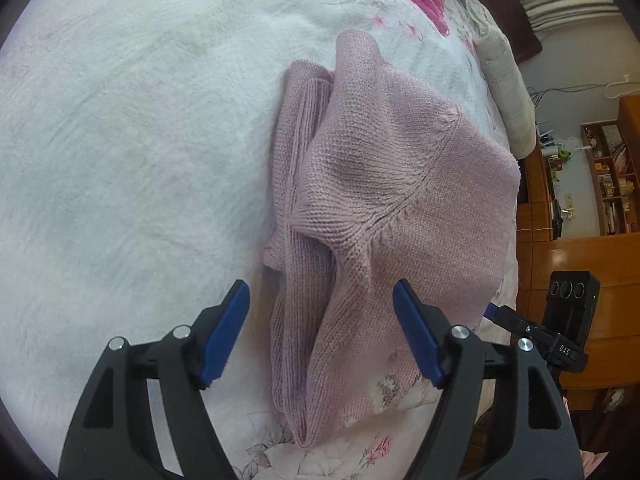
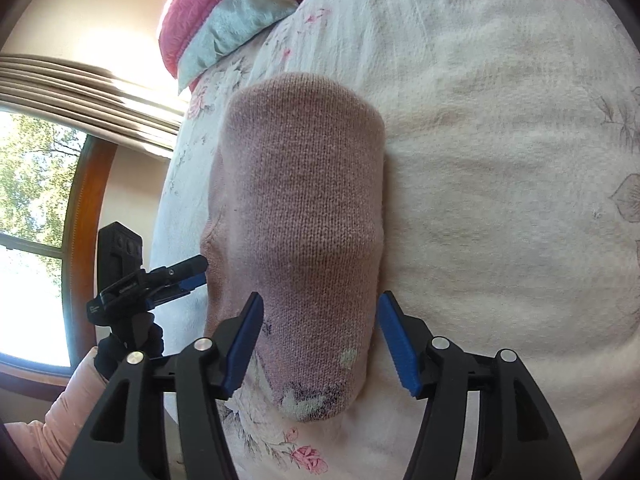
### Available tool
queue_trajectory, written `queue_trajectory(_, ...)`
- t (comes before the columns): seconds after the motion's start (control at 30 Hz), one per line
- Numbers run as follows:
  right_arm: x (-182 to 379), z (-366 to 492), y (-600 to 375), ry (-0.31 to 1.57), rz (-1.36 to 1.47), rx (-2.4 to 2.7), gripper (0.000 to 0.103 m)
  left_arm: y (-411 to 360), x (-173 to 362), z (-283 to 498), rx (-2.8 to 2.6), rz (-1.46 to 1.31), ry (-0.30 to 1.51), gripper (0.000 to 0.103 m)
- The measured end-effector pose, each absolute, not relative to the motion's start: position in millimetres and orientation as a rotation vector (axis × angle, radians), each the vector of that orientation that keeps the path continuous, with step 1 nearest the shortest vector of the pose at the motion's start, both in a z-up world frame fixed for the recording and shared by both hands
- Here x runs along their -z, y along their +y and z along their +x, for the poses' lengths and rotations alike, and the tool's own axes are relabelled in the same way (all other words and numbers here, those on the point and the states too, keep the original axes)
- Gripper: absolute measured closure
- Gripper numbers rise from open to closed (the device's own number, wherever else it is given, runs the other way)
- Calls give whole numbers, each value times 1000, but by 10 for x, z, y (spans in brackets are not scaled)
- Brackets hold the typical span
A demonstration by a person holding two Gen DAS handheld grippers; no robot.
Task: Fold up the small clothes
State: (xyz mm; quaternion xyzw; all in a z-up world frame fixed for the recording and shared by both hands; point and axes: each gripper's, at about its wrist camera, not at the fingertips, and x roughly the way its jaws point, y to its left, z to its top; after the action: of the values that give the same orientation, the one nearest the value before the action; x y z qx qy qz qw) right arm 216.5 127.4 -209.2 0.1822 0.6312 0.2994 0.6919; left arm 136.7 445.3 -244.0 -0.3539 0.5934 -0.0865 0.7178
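A pale pink knit sweater point(image 1: 384, 184) lies partly folded on the white floral bedspread point(image 1: 120, 140), with a ribbed sleeve point(image 1: 300, 128) tucked along its left side. My left gripper point(image 1: 324, 332) is open above the sweater's near end, one blue pad point(image 1: 226, 336) on either side of the fabric, holding nothing. In the right wrist view the same sweater point(image 2: 304, 200) appears as a rounded folded bundle. My right gripper point(image 2: 320, 320) is open and straddles its near end without pinching it. The left gripper point(image 2: 192, 272) reaches in at the bundle's left edge.
A bright pink quilt point(image 2: 188, 12) and a pale blue pillow point(image 2: 240, 20) lie at the far end of the bed. Wooden shelves point(image 1: 612, 176) stand past the bed's right edge. A window point(image 2: 32, 208) is on the left, and a gloved hand point(image 2: 116, 352) with a pink sleeve point(image 2: 60, 420) holds the left gripper.
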Motion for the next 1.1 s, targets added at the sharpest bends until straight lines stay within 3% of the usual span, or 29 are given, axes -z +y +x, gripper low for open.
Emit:
queue_trajectory(0.23,2209,2322,1406,1442,421,-726,30,4344,2796,1540,288,-873,1329,29)
queue_trajectory(0.33,2350,2401,1474,1468,445,-734,24,4249,2820,1609,349,-896,1313,16)
queue_trajectory(0.47,2632,2483,1604,1526,508,-764,15,4065,2881,1642,448,-920,1301,16)
queue_trajectory(0.5,2696,2495,1643,1539,508,-765,15,4019,2891,1637,462,-911,1299,18)
queue_trajectory(0.53,2751,2498,1677,1546,521,-771,15,3976,2898,1631,475,-903,1294,28)
queue_trajectory(0.57,2787,2505,1709,1549,543,-782,20,3943,2907,1623,484,-899,1289,33)
queue_trajectory(0.63,2799,2508,1729,1541,549,-779,25,3939,2925,1597,507,-942,1262,61)
queue_trajectory(0.7,2755,2502,1682,1528,575,-790,39,3967,2900,1548,534,-985,1218,72)
queue_trajectory(0.8,2578,2474,1551,1472,617,-822,48,3888,2754,1515,576,-990,1171,74)
queue_trajectory(1.1,1809,2325,628,1298,633,-839,50,3034,2033,1466,727,-941,1054,75)
